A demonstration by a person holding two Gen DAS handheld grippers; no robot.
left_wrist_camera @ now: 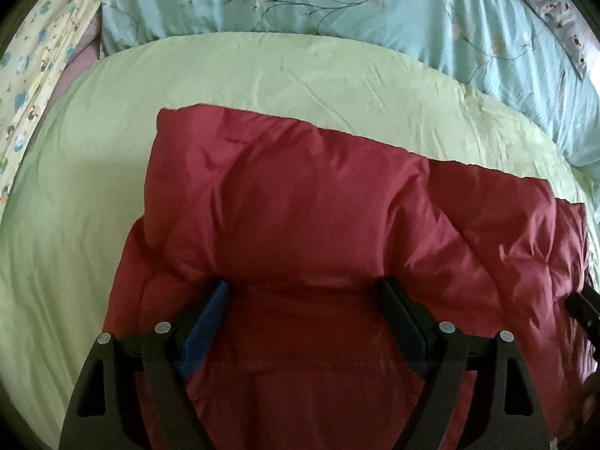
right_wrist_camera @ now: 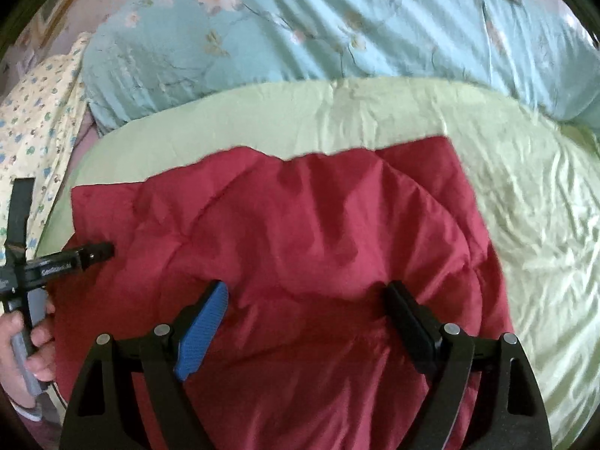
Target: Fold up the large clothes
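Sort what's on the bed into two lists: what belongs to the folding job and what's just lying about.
Job: red padded garment, left gripper, right gripper, both open above it.

Lying about: green sheet, blue floral quilt, yellow patterned cloth.

Each fisheye camera is sitting on its gripper, looking forward and steeply downward along the two fingers. The left wrist view is hovering close over the red padded garment (left_wrist_camera: 300,225), with the left gripper (left_wrist_camera: 303,292) framing the near edge. The right wrist view is hovering equally close, with the right gripper (right_wrist_camera: 307,296) at its near edge. Both views are sharing the garment, the green sheet (left_wrist_camera: 262,75) beyond it and the floral blue quilt (right_wrist_camera: 337,30) at the far side.
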